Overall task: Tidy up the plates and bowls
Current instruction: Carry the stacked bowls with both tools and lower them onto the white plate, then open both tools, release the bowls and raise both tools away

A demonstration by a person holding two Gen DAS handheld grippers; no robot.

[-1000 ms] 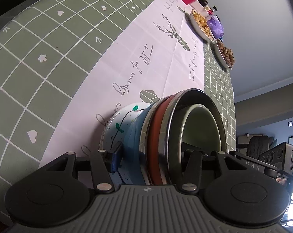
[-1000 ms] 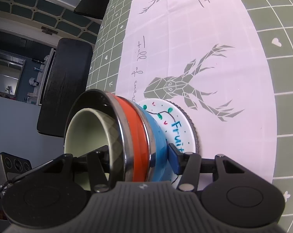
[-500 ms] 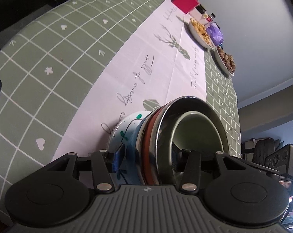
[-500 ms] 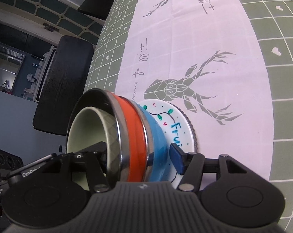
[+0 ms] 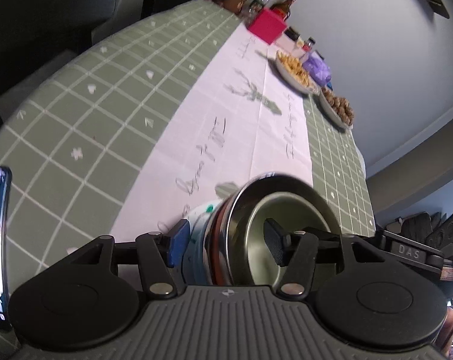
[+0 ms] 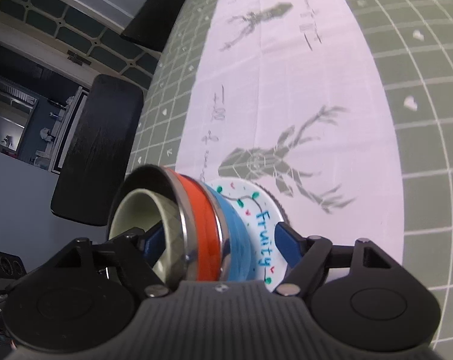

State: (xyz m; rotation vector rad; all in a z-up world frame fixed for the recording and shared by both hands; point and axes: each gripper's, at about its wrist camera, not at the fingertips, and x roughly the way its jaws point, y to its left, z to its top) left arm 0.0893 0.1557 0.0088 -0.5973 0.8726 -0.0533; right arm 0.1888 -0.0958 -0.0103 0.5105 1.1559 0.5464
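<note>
At lower centre of both views, on the white runner [image 6: 310, 96], a nested stack [image 6: 202, 228] sits on the plate [image 6: 256, 210], mouth away from the cloth, pale bowl [image 6: 142, 210] innermost, while left gripper [image 5: 226, 244] and right gripper [image 6: 217, 244] straddle it, jaws opening, pads seemingly clear; food dishes [image 5: 295, 72] sit upper right.

Grey wall [image 5: 361, 15], green grid tablecloth [image 5: 91, 114], pale deer-print runner [image 6: 301, 105], black chairs [image 6: 97, 150], panelled glass doors [image 6: 46, 24]

Green-checked table [image 5: 76, 114] under pale runner [image 5: 241, 126], white plate [image 6: 256, 201] atop.
</note>
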